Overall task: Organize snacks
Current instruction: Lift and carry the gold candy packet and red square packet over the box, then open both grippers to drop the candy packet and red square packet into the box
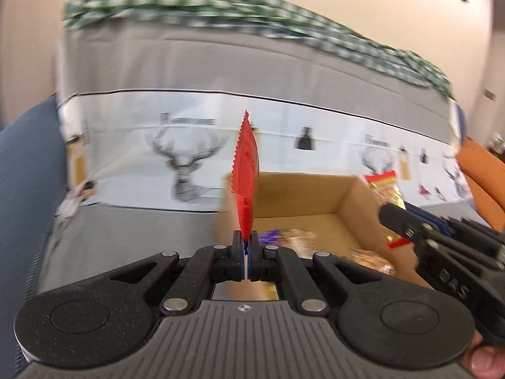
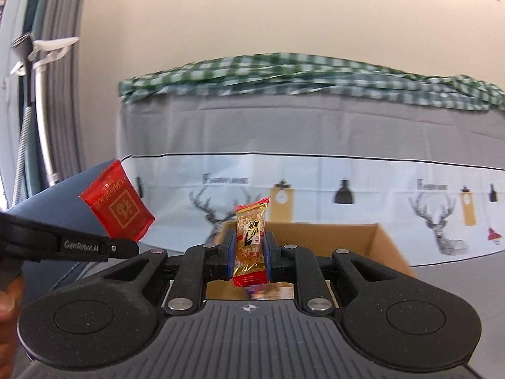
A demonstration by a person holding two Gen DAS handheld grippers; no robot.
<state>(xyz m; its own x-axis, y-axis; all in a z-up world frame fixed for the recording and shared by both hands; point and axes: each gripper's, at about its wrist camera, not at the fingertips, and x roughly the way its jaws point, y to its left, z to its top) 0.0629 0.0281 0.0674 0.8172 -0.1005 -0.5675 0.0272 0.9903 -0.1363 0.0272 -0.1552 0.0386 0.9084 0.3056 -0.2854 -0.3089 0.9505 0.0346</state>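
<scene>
Above an open cardboard box (image 2: 378, 240) holding wrapped snacks, the left gripper (image 1: 245, 243) is pinching a red sachet (image 1: 246, 170) upright by its edge. Just right, the right gripper (image 2: 250, 252) is clamping a gold peanut-candy bar (image 2: 251, 237) before a deer-print cloth (image 2: 347, 189).

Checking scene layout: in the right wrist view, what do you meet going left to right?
left gripper → red packet → gold snack bar in right gripper → cardboard box.
</scene>
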